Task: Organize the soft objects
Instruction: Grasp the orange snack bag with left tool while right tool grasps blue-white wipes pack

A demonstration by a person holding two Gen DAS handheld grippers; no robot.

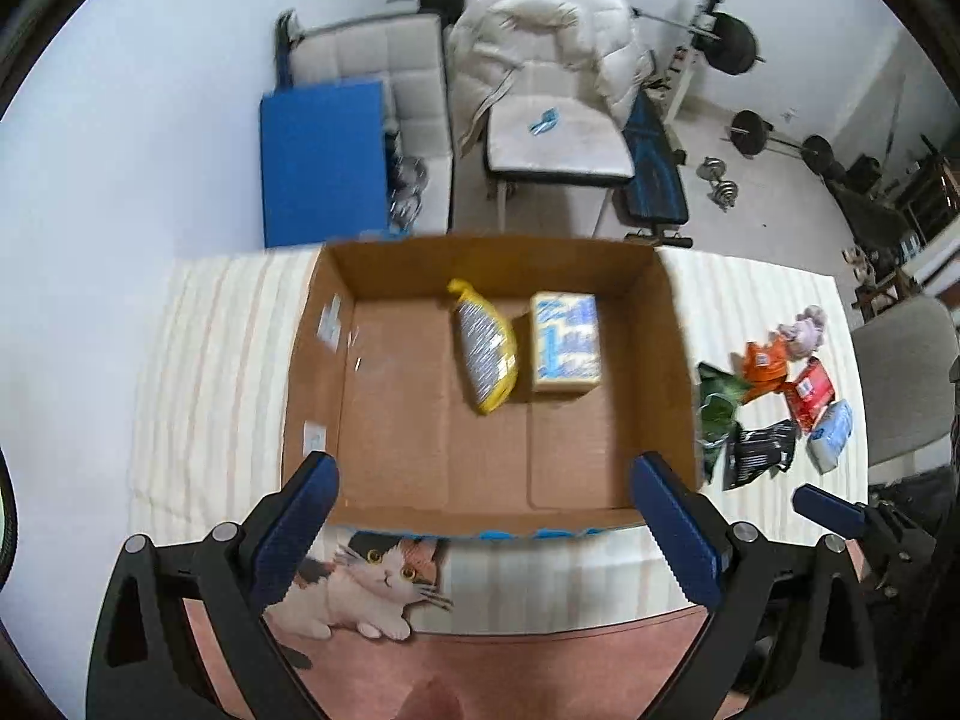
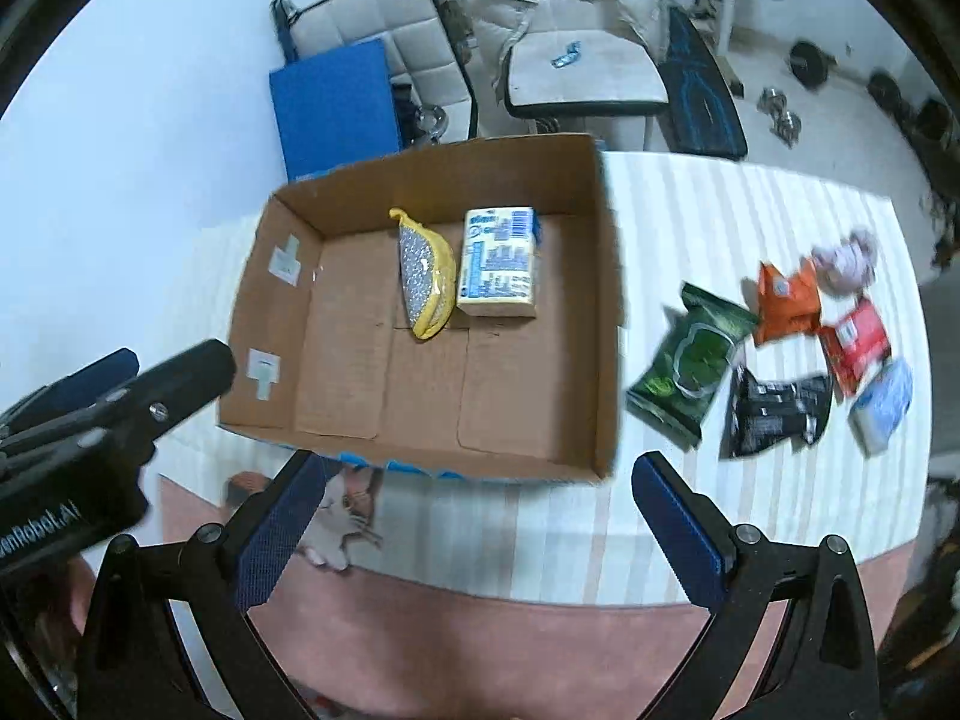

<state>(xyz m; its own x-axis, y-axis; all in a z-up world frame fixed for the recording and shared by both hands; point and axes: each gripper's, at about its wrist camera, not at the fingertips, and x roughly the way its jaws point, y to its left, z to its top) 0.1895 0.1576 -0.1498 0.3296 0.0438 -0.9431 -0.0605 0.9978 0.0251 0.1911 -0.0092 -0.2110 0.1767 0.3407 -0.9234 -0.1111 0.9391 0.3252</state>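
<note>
Through the left wrist camera, the open brown cardboard box (image 1: 492, 384) is sitting on the pale striped tablecloth (image 1: 210, 360), and every place here is given from that box. Inside it, toward the far wall, the yellow crinkly plastic pouch (image 1: 485, 354) is lying just beside the pale blue-printed tissue brick (image 1: 566, 343); I cannot tell whether they are touching. The left gripper (image 1: 483, 504) is hovering over the box's near rim with its blue-padded jaws spread wide and nothing between them. To the right of the box, a cluster of small soft packets is waiting on the cloth.

Through the right wrist camera, that cluster is showing more clearly: the dark green wipes pack (image 2: 690, 360) is lying nearest the box's right wall, with the black foil pouch (image 2: 774, 414), the orange packet (image 2: 786, 303), the red packet (image 2: 855, 342), the light blue tissue pack (image 2: 882, 408) and the lilac fabric bundle (image 2: 846, 258) lying beyond it. The right gripper (image 2: 474, 516) is hanging above the near right corner of the box, fingers wide apart and holding nothing.

These packets are probably light, squashy and slick-skinned. The green pack looks best pinched across its flat middle, since a sealed edge could slip or crumple.
</note>
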